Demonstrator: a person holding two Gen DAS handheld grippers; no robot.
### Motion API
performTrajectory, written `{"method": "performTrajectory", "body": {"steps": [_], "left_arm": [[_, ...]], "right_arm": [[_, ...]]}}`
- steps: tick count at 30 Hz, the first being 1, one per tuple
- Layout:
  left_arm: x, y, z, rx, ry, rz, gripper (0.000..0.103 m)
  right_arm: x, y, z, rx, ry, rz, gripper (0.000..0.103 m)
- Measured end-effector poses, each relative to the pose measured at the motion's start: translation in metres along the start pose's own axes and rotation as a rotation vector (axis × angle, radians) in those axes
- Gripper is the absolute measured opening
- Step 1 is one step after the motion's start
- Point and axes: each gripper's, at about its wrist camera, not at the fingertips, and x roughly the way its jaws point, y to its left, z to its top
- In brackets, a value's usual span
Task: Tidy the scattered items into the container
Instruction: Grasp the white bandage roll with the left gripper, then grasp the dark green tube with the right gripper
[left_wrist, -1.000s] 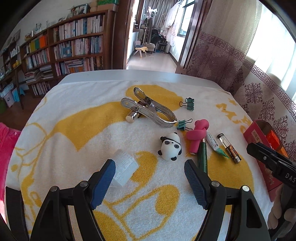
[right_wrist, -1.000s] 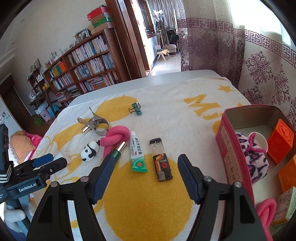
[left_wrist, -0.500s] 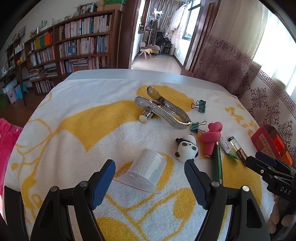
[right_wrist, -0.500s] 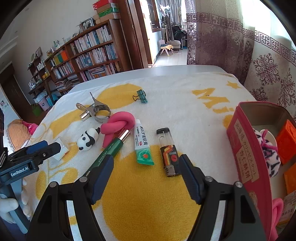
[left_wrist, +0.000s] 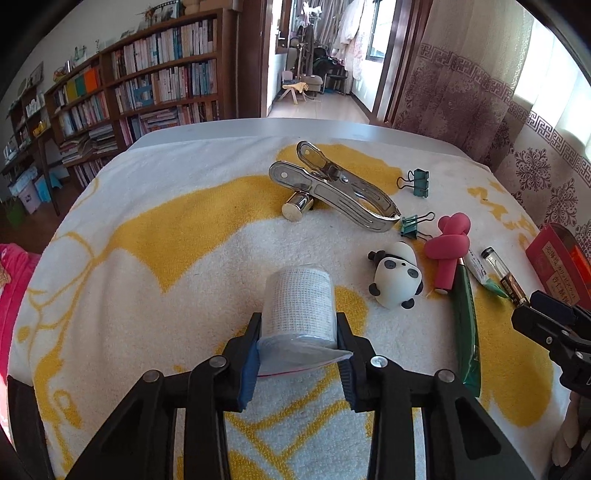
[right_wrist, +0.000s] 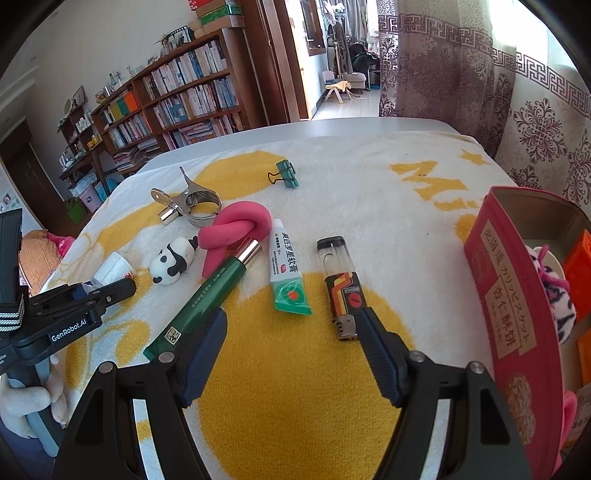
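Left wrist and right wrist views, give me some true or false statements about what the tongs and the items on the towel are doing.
1. The left tongs grip the bagged gauze roll. True.
2. The right tongs hold the lighter. False: they are open, holding nothing.
3. The panda figure is in the red box. False: it lies on the towel.
4. Two green binder clips lie near the metal clamp. True.

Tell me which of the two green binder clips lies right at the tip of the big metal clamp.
The nearer binder clip, lying at the metal clamp tip beside the pink knot. The other clip sits apart, farther back on the towel.
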Motion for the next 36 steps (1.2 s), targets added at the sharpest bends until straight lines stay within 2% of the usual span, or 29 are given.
{"method": "performTrajectory", "body": {"steps": [5,10,14,16,21,27,32,36], "left_arm": [[-0.014,0.002,-0.001,-0.012,-0.04,-0.029,0.038],[-0.019,0.004,-0.003,-0.026,-0.041,-0.044,0.038],[-0.021,0.003,-0.004,-0.027,-0.044,-0.041,0.038],[-0.022,0.001,-0.004,-0.02,-0.047,-0.039,0.038],[-0.026,-0.001,-0.006,-0.009,-0.052,-0.045,0.038],[-0.027,-0.002,-0.007,-0.005,-0.049,-0.052,0.038],[-0.028,-0.004,-0.007,-0.001,-0.046,-0.061,0.038],[-0.029,-0.005,-0.008,0.003,-0.045,-0.066,0.038]], "right_arm": [[0.003,-0.011,0.001,0.047,-0.004,-0.018,0.076],[-0.001,-0.014,0.002,0.087,-0.003,-0.014,0.064],[-0.007,0.001,0.007,0.075,0.004,0.037,0.055],[-0.003,0.012,0.009,0.061,0.037,0.074,0.048],[0.016,0.035,0.017,0.053,0.108,0.132,0.042],[0.046,0.05,0.025,0.02,0.149,0.056,0.041],[0.052,0.056,0.028,-0.039,0.134,-0.008,0.035],[0.047,0.061,0.019,-0.116,0.118,-0.074,0.022]]}}
